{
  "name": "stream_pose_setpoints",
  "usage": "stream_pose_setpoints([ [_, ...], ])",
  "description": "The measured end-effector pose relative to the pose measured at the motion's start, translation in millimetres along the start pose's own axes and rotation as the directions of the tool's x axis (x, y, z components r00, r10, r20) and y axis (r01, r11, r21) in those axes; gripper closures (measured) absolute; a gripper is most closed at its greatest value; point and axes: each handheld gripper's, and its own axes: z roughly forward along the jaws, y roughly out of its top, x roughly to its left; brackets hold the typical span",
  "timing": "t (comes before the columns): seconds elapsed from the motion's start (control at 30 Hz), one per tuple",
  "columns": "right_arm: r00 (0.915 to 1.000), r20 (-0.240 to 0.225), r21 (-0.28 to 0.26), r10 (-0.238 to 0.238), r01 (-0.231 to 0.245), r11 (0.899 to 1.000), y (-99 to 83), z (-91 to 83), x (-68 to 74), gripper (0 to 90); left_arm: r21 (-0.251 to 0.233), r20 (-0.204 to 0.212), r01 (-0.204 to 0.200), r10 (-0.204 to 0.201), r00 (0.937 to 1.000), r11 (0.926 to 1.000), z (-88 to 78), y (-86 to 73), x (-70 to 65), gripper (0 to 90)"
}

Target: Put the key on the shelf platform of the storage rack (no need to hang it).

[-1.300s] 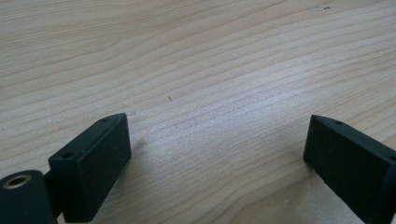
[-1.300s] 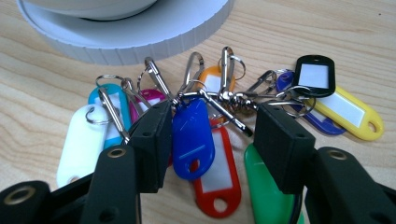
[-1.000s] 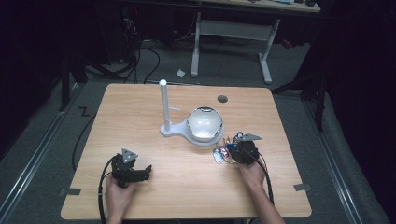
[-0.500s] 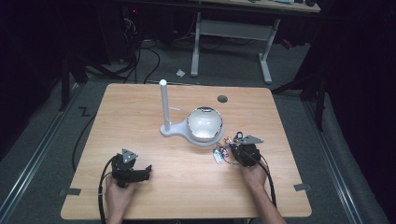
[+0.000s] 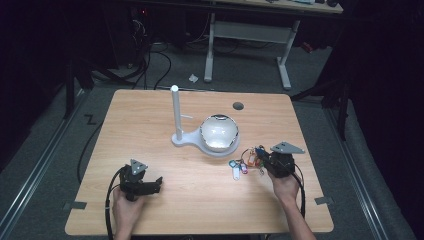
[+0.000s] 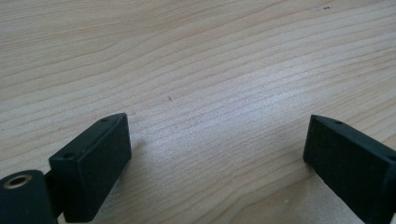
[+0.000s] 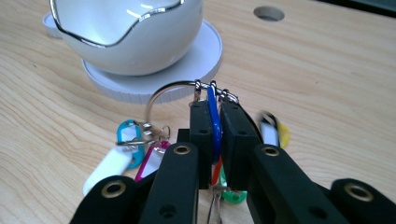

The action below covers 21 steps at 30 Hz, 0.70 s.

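Note:
A bunch of coloured key tags (image 5: pixel 243 164) on a metal ring (image 7: pixel 161 96) lies on the wooden table (image 5: pixel 145 125), right of centre. My right gripper (image 7: pixel 214 114) is shut on the blue tag (image 7: pixel 214 116) and holds the ring tilted up. White (image 7: pixel 108 169), cyan (image 7: pixel 127 134) and magenta (image 7: pixel 152 161) tags trail to the left, and a yellow one (image 7: pixel 281 134) hangs to the right. In the high view this gripper (image 5: pixel 263 161) sits just right of the bunch. My left gripper (image 5: pixel 157 182) rests open at the front left, with bare wood between its jaws (image 6: pixel 215 140).
A white stand with an upright post (image 5: pixel 175 112) and a shiny rounded bowl (image 5: pixel 219 132) on a round base (image 7: pixel 201 56) stands mid-table, just beyond the tags. A cable hole (image 5: pixel 238 106) lies behind it. Floor cables and a desk frame are past the table's far edge.
My right gripper has closed on the blue tag and drawn back toward the person and upward, pulling the ring and tags with it. The left gripper has stayed put.

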Motion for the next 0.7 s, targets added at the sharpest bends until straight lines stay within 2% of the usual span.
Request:
stream_pose_setpoints([
  [0.4, 0.9995, -0.029, -0.055, -0.012, 0.01, 0.998, 21.7, -28.0, -3.6, 84.6, 0.0, -0.001, 0.001, -0.001, 1.0, 1.0, 0.0, -0.1, -0.1, 7.9],
  [0.7, 0.9983, -0.056, -0.089, -0.018, 0.013, 0.996, 36.2, -40.2, -1.0, 84.6, 0.0, 0.0, 0.001, -0.001, 1.0, 1.0, 0.1, -0.1, -0.2, 7.9],
])
